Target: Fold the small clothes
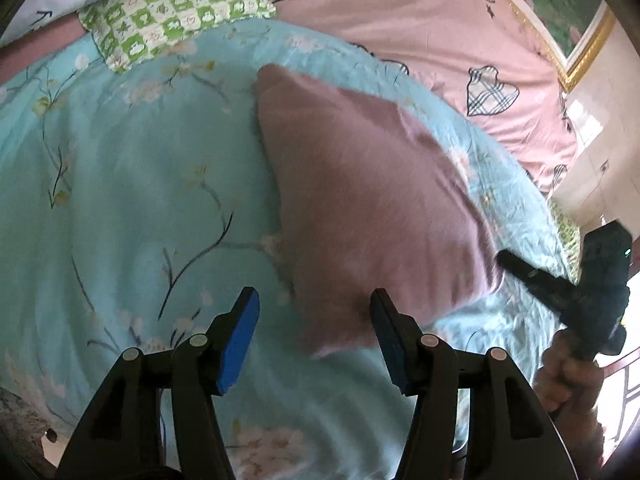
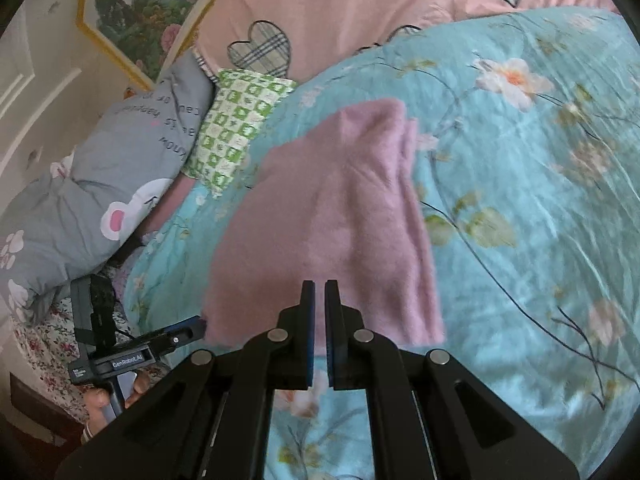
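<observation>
A small mauve-pink garment (image 1: 360, 200) lies folded on the light blue floral quilt (image 1: 132, 184). It also shows in the right wrist view (image 2: 324, 220). My left gripper (image 1: 314, 300) is open, its blue pads just above the garment's near corner, holding nothing. My right gripper (image 2: 319, 292) is shut with a thin gap between the pads and nothing between them, hovering over the garment's near edge. In the left wrist view the right gripper (image 1: 505, 258) sits at the garment's right corner. In the right wrist view the left gripper (image 2: 198, 325) sits at the garment's lower left corner.
A green checked pillow (image 1: 172, 12) lies at the quilt's far edge, beside a grey cartoon pillow (image 2: 92, 196). A pink sheet (image 1: 460, 40) with plaid hearts covers the bed beyond. A framed picture (image 2: 140, 8) hangs on the wall.
</observation>
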Demonstrator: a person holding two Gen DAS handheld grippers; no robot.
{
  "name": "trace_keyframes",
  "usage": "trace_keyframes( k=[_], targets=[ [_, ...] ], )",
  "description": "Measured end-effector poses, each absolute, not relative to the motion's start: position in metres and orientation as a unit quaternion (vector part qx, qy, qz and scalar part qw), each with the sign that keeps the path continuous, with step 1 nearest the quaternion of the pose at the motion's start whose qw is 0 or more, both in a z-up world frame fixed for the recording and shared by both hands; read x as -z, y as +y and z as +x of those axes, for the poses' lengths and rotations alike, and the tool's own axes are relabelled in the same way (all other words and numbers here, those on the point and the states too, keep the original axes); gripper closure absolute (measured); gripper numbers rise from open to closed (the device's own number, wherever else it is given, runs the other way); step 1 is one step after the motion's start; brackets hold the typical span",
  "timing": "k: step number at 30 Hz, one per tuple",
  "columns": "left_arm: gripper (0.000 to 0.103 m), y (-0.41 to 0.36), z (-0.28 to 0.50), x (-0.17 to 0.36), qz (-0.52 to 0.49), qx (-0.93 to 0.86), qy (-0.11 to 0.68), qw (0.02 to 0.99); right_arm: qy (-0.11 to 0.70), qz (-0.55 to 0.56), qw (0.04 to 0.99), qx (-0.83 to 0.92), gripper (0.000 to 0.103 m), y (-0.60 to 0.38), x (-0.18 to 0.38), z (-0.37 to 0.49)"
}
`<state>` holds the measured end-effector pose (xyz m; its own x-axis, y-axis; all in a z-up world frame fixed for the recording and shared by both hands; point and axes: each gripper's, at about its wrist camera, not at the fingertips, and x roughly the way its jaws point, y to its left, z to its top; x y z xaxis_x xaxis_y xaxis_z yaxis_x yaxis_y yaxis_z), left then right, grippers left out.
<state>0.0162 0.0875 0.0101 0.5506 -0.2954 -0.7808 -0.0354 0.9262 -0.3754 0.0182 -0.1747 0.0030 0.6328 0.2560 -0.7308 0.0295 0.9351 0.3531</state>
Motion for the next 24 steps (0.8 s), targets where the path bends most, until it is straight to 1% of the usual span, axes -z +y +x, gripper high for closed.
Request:
trace_keyframes(
  k=[2, 6, 10, 13, 14, 16, 20, 21, 22, 23, 24],
  targets=[
    [0.046, 0.083, 0.026, -0.006, -0.155, 0.064, 0.482, 0.86, 0.436, 0.143, 0.888, -0.037, 0.098, -0.174, 0.002, 0.021],
    [0.045, 0.078, 0.033, 0.025, -0.124, 0.052, 0.52, 0.844, 0.485, 0.106, 0.868, 0.02, 0.098, -0.189, 0.029, 0.022],
    [0.043, 0.075, 0.027, 0.027, -0.107, 0.054, 0.506, 0.854, 0.479, 0.119, 0.87, 0.022, 0.102, -0.205, 0.033, 0.018],
    [0.043, 0.075, 0.024, 0.023, -0.105, 0.051, 0.502, 0.857, 0.481, 0.111, 0.87, 0.021, 0.102, -0.205, 0.033, 0.021],
    [0.043, 0.075, 0.022, 0.021, -0.106, 0.049, 0.5, 0.858, 0.479, 0.109, 0.871, 0.019, 0.102, -0.202, 0.031, 0.021],
    [0.042, 0.077, 0.015, 0.014, -0.107, 0.045, 0.49, 0.864, 0.472, 0.108, 0.875, 0.009, 0.098, -0.198, 0.024, 0.015],
    [0.041, 0.078, -0.001, 0.003, -0.093, 0.04, 0.474, 0.875, 0.454, 0.105, 0.885, -0.005, 0.097, -0.19, 0.007, -0.001],
    [0.04, 0.078, -0.005, 0.001, -0.092, 0.043, 0.471, 0.876, 0.448, 0.107, 0.887, -0.009, 0.095, -0.188, 0.002, -0.006],
    [0.039, 0.077, -0.011, 0.0, -0.092, 0.046, 0.471, 0.876, 0.442, 0.112, 0.89, -0.014, 0.09, -0.187, -0.002, -0.011],
    [0.038, 0.076, -0.015, -0.001, -0.093, 0.047, 0.471, 0.876, 0.437, 0.116, 0.892, -0.017, 0.077, -0.186, -0.005, -0.014],
    [0.037, 0.076, -0.018, -0.002, -0.094, 0.048, 0.47, 0.876, 0.429, 0.119, 0.895, -0.02, 0.069, -0.185, -0.008, -0.018]
  ],
)
